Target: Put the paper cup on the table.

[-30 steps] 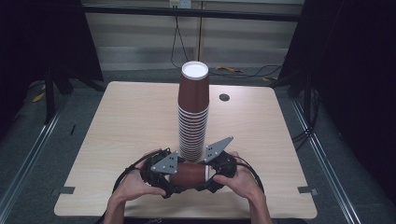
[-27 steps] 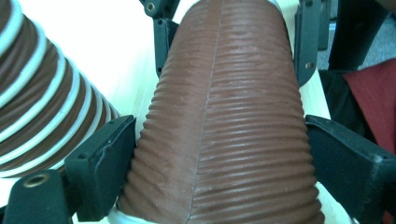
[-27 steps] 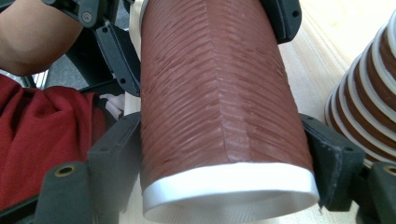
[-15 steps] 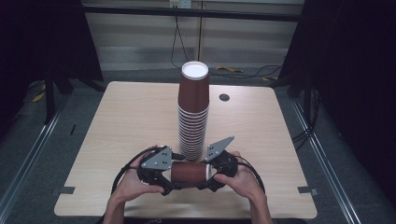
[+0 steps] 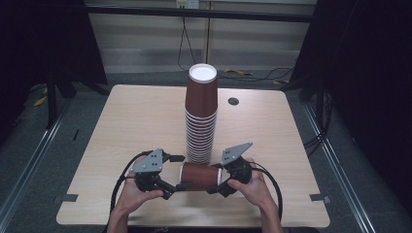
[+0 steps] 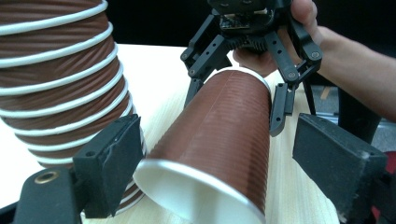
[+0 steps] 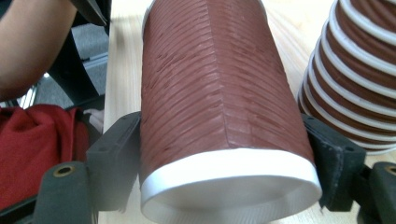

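Note:
A single brown ribbed paper cup (image 5: 200, 175) lies on its side above the table's front edge, between my two grippers. My right gripper (image 5: 217, 178) is shut on its white-rimmed end; in the right gripper view the jaws press both sides of the cup (image 7: 210, 93) and flatten the rim slightly. My left gripper (image 5: 179, 173) stands open at the other end. Its jaws straddle the cup (image 6: 219, 135) with a gap on the right side. A tall upside-down stack of cups (image 5: 200, 121) stands just behind.
The wooden table (image 5: 136, 116) has a small dark cable hole (image 5: 233, 101) at the back right. Black cables loop from both grippers near the front edge. Red fabric (image 7: 28, 149) shows below the table edge. Dark floor surrounds the table.
My left gripper has drawn leftward along the lying cup, with its jaws now apart around the cup's end. The right gripper and the stack have stayed put.

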